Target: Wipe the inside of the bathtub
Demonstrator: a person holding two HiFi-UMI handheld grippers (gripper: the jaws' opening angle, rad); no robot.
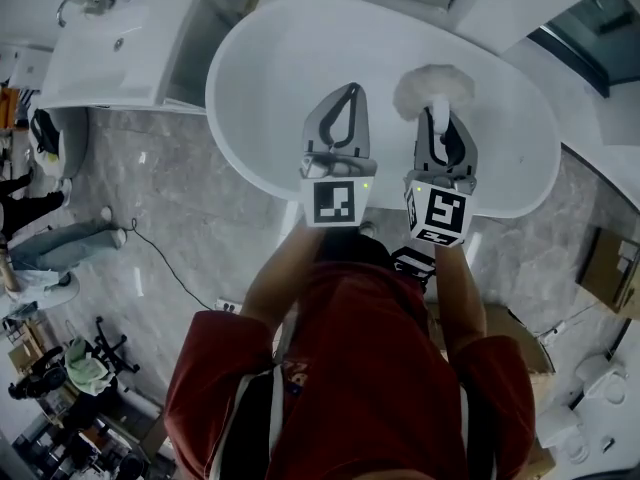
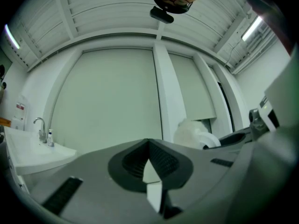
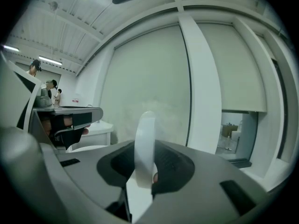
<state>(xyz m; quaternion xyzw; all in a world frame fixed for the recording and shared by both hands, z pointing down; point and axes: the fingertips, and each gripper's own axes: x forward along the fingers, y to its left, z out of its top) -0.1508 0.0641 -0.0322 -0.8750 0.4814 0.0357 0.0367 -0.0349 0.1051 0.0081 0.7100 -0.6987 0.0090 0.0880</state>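
Observation:
The white oval bathtub [image 1: 270, 58] fills the upper middle of the head view. Both grippers are held over its near half, pointing away from me. My left gripper [image 1: 348, 90] is shut with nothing between its jaws; its tips meet in the left gripper view [image 2: 149, 147]. My right gripper [image 1: 438, 118] is shut on the flat white handle [image 3: 145, 148] of a duster. The duster's fluffy white head [image 1: 433, 88] sticks out past the jaws over the tub. It also shows in the left gripper view as a fluffy head [image 2: 191, 132] and looks blurred in the right gripper view.
A white washbasin [image 1: 125, 43] with a tap [image 1: 85, 3] stands left of the tub on the grey marble floor [image 1: 170, 218]. A cable [image 1: 165, 263] runs across the floor. People stand at the far left, and cardboard boxes [image 1: 610, 268] sit at the right.

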